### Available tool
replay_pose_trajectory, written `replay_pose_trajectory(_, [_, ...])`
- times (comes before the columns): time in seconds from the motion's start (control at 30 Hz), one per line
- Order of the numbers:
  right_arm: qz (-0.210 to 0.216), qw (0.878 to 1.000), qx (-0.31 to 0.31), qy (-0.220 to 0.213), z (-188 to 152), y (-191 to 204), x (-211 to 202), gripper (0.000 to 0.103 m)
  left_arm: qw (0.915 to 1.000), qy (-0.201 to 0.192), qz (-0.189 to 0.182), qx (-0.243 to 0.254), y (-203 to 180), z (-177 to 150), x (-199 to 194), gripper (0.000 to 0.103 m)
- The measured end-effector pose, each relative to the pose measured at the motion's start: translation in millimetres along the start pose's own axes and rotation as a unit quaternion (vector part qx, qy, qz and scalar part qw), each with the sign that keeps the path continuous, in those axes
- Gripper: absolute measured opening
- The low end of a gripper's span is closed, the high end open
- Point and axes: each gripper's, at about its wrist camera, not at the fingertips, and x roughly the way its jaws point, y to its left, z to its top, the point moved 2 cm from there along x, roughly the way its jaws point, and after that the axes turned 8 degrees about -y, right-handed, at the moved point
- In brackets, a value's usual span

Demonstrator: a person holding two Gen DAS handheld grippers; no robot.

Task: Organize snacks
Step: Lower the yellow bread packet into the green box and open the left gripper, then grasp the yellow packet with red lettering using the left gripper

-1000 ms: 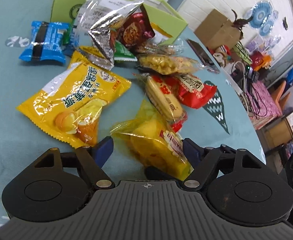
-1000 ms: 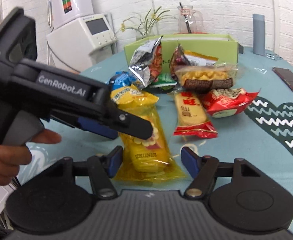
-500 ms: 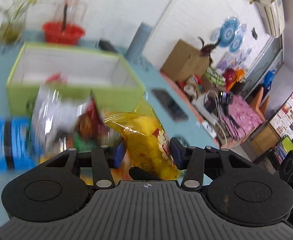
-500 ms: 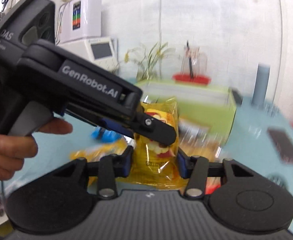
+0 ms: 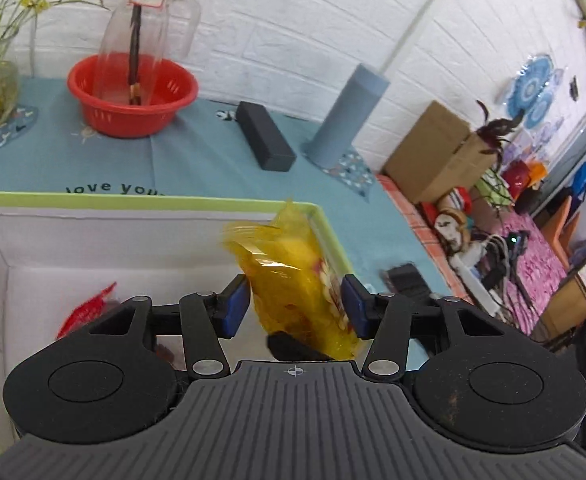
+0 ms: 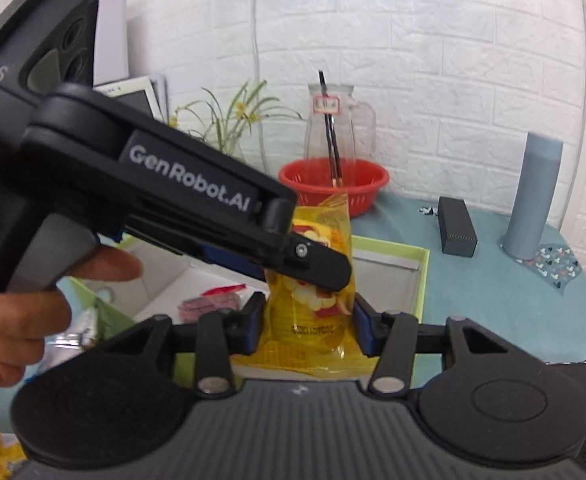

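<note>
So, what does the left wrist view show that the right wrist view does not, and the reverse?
Only the left wrist view: the cardboard box and clutter past the table edge.
Only the right wrist view: a hand holding the left gripper, and a pink packet inside the green box.
Both: the yellow snack bag between opening jaws over the green box, the red basket, glass jug, grey cylinder, black case.
</note>
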Motion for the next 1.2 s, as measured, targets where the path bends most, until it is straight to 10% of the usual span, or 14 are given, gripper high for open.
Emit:
replay_pose_trajectory(0.53, [-0.063,0.993,0.018,-0.093,-26,17,-158,0.090,0.9940,-0.088,-0.032,0.055,-39,-60,-142,0.066])
replay_pose_trajectory(0.9, [-0.075,0.996,0.042,0.002,-134,87,-207,0.094,0.9992,0.010,-0.032,-0.023,-35,-197,-155,0.065])
replay_pose_trajectory(1.07, [0.015,0.999,0.033,0.021,-144,123,-212,0.093,0.9981,0.026,-0.019,-0.051,-23,-204,-146,0.063])
replay_pose_trajectory(1.2, [0.008,0.998,0.013,0.054,-147,127,-184,0.093,0.9970,0.064,-0.018,-0.039,-24,-197,-126,0.049])
